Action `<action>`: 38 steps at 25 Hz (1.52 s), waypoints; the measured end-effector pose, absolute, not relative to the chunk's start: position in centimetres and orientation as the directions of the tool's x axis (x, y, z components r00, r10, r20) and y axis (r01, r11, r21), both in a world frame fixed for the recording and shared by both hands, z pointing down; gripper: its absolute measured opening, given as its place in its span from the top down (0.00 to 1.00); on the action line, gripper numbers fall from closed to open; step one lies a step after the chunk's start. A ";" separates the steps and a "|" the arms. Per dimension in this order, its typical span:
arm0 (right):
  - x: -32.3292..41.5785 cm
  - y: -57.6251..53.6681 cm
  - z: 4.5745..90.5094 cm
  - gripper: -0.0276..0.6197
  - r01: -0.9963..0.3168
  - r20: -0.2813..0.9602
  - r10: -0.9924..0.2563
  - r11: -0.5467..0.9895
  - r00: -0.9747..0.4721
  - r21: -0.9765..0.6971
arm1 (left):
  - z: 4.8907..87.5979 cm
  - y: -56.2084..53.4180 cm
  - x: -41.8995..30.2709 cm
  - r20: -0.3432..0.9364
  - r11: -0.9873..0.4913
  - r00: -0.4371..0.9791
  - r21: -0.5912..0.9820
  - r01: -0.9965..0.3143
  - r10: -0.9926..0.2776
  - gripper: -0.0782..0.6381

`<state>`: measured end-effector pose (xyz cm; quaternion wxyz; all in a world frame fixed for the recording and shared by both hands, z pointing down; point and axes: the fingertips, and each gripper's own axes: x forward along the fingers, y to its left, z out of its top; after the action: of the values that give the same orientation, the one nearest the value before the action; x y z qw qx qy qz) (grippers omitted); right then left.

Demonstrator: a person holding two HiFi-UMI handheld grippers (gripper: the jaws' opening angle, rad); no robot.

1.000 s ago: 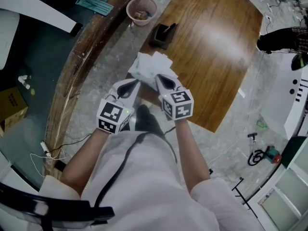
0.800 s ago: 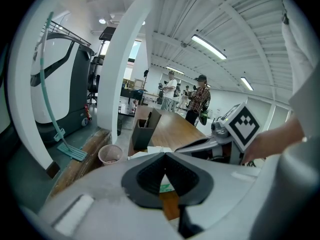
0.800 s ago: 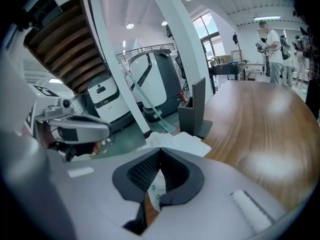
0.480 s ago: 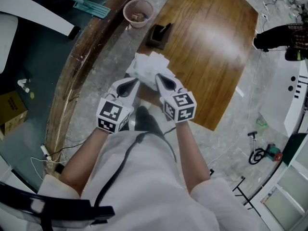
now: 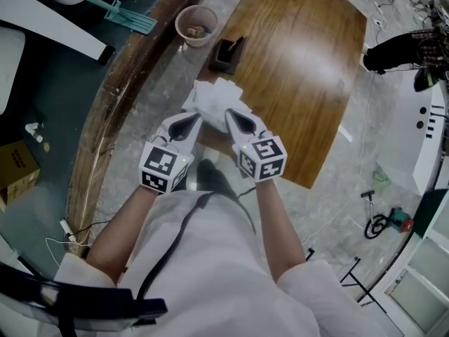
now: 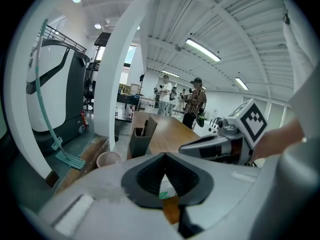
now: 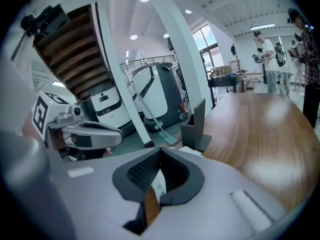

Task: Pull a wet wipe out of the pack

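Observation:
A white heap of wet wipes and their pack (image 5: 213, 97) lies at the near edge of the wooden table (image 5: 302, 69). My left gripper (image 5: 200, 117) and right gripper (image 5: 229, 112) point at it side by side, their tips at the heap's near edge. Both jaws are shut, tips meeting. In the left gripper view, the left gripper (image 6: 165, 154) shows a bit of white and green pack (image 6: 165, 189) through the hollow behind its tips. In the right gripper view, the right gripper (image 7: 160, 149) shows white material (image 7: 159, 186) the same way. I cannot see a wipe pinched between either pair of tips.
A dark open box (image 5: 228, 53) stands on the table beyond the heap. A pink basket (image 5: 196, 24) and a teal mop (image 5: 119, 11) are on the floor at the left. A person (image 5: 400, 48) stands past the table's far right. Cables lie on the floor.
The whole view has drifted a little; both grippers stay shut at the heap's near edge, barely moved.

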<state>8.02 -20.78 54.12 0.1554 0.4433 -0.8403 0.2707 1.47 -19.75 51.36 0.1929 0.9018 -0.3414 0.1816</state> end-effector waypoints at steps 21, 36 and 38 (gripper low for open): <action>8.1 -19.3 49.3 0.95 -0.853 0.417 -0.744 0.453 -0.522 -0.259 | 48.8 -18.9 1.2 0.408 -0.731 0.732 0.196 -0.654 -0.545 0.88; 8.4 -18.1 45.9 0.95 -0.872 0.351 -0.798 0.438 -0.489 -0.220 | 46.6 -17.6 1.2 0.369 -0.751 0.749 0.174 -0.637 -0.550 0.88; 8.4 -17.9 45.5 0.94 -0.873 0.341 -0.804 0.437 -0.487 -0.217 | 46.4 -17.4 1.2 0.367 -0.753 0.750 0.170 -0.636 -0.550 0.88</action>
<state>8.45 -17.90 45.48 0.0935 0.4977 -0.8424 0.1841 1.16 -17.43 46.37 0.1435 0.9244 -0.3208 0.1486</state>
